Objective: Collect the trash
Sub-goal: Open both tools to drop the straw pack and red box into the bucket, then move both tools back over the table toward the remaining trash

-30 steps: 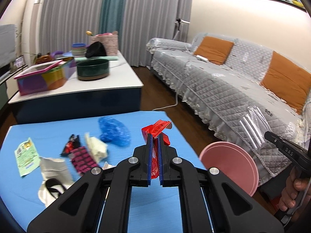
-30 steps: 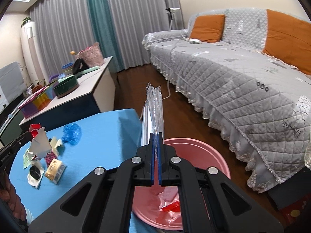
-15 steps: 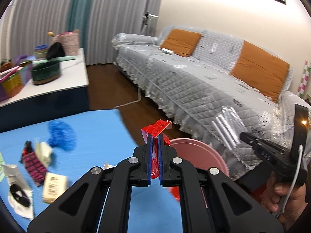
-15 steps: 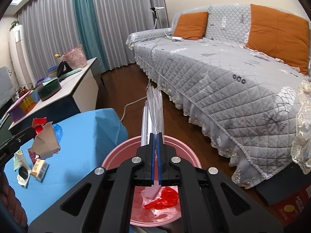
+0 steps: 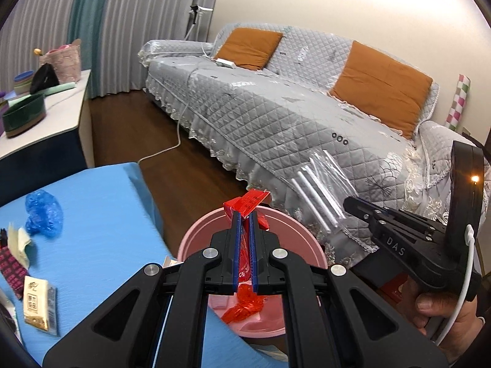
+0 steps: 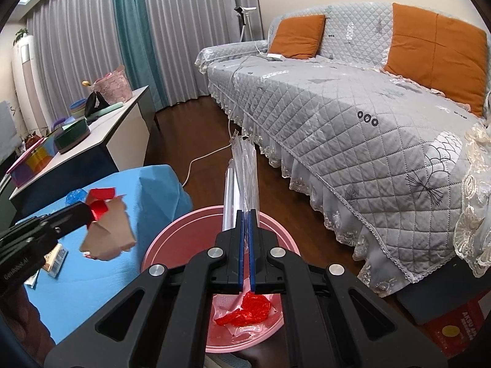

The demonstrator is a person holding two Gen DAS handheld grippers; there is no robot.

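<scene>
My own jaws block most of the pink bin (image 6: 276, 224), so I only catch red scraps (image 6: 254, 309) at its bottom. My left hand-held gripper (image 5: 244, 214) is clenched on a red wrapper (image 5: 248, 201) above the rim, and the right hand-held gripper (image 6: 245, 214) pinches a clear plastic sleeve (image 6: 244, 171) over it. More litter sits half cut off on the blue counter (image 5: 101, 214); a grey sofa (image 6: 353, 107) runs behind.

The pink basin (image 6: 159, 245) mouth is left wide open from above, only crumpled red wrap (image 6: 245, 309) is seen at its bottom. It's hemmed in by the blue table (image 6: 153, 190) edge and the sofa skirt (image 6: 337, 214), with bare wood floor (image 6: 208, 141) beyond.
</scene>
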